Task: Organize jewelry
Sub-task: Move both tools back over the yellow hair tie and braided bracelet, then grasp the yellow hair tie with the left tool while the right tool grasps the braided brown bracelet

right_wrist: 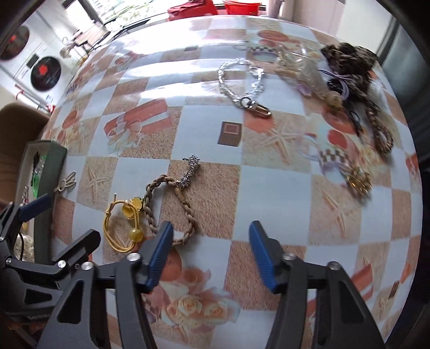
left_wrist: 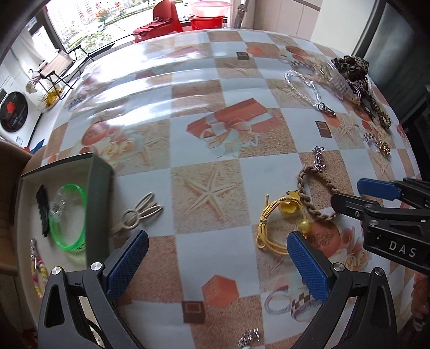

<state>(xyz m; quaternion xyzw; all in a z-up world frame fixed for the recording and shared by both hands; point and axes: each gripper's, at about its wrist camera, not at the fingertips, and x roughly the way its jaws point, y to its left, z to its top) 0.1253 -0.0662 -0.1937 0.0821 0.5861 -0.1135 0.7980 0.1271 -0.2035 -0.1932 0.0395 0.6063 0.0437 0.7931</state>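
1. Some pieces already lie in the green box (left_wrist: 100, 188): a green bangle (left_wrist: 71, 217), a dark piece and a pink-yellow chain.
2. Many pieces are left on the tabletop (left_wrist: 215, 134): a yellow cord (right_wrist: 121, 228), a braided bracelet (right_wrist: 188, 209), a beige clip (left_wrist: 139, 212), a clear chain (right_wrist: 242, 77) and a far pile.
3. The left gripper (left_wrist: 217, 265) has its fingers wide and empty; the right gripper (right_wrist: 209, 255) is half open over bare tabletop, also holding nothing.

I see both views lit brightly by daylight from a window (left_wrist: 88, 24) beyond the far edge of the table. White glare streaks the glossy checked tablecloth (left_wrist: 215, 171) on the side nearest that window. Shadows are soft and faint. Fisheye distortion bulges the table, and corners go black. In the right wrist view, jewelry (right_wrist: 357, 180) farthest right of the window is motion-blurred.
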